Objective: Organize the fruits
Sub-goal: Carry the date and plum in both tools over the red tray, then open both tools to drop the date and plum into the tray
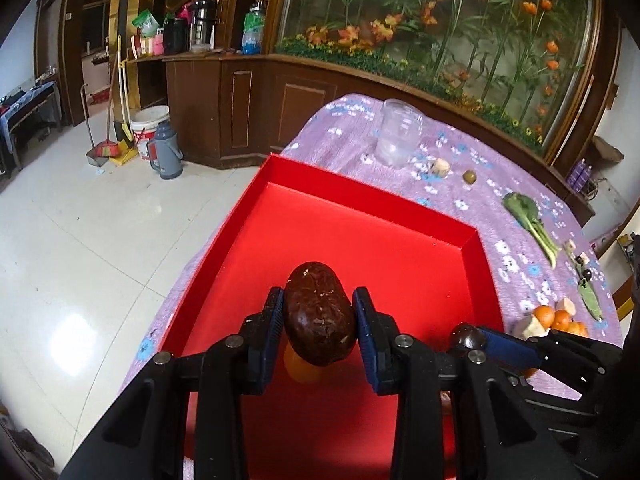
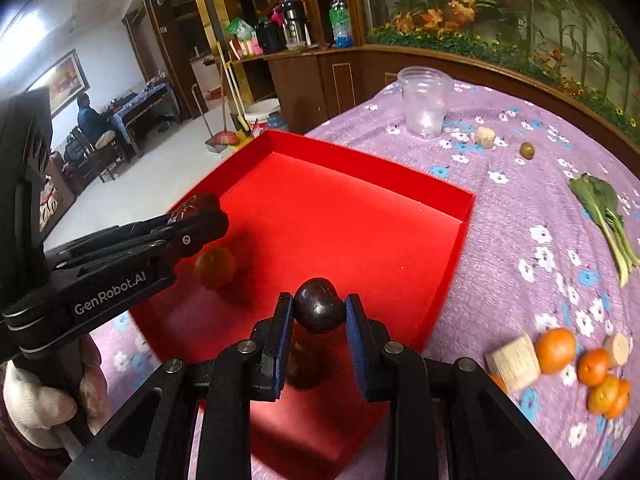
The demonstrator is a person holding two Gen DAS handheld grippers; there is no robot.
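Note:
My left gripper point(image 1: 318, 312) is shut on a wrinkled dark brown fruit point(image 1: 318, 314) and holds it above the red tray point(image 1: 360, 208). An orange point(image 1: 300, 372) lies in the tray under it; it also shows in the right wrist view point(image 2: 215, 267). My right gripper point(image 2: 318, 312) is shut on a small round dark fruit point(image 2: 319, 306) above the tray's point(image 2: 400, 184) near part. The left gripper point(image 2: 196, 216) reaches in from the left. Several oranges point(image 2: 556, 350) lie on the purple cloth point(image 2: 500, 240) to the right.
A clear plastic cup point(image 2: 426, 100), a small green fruit point(image 2: 527, 149), a leafy vegetable point(image 2: 604, 216) and pale cut chunks point(image 2: 514, 362) lie on the cloth. A wooden cabinet point(image 1: 260, 112) and tiled floor point(image 1: 100, 220) lie beyond the table's left edge.

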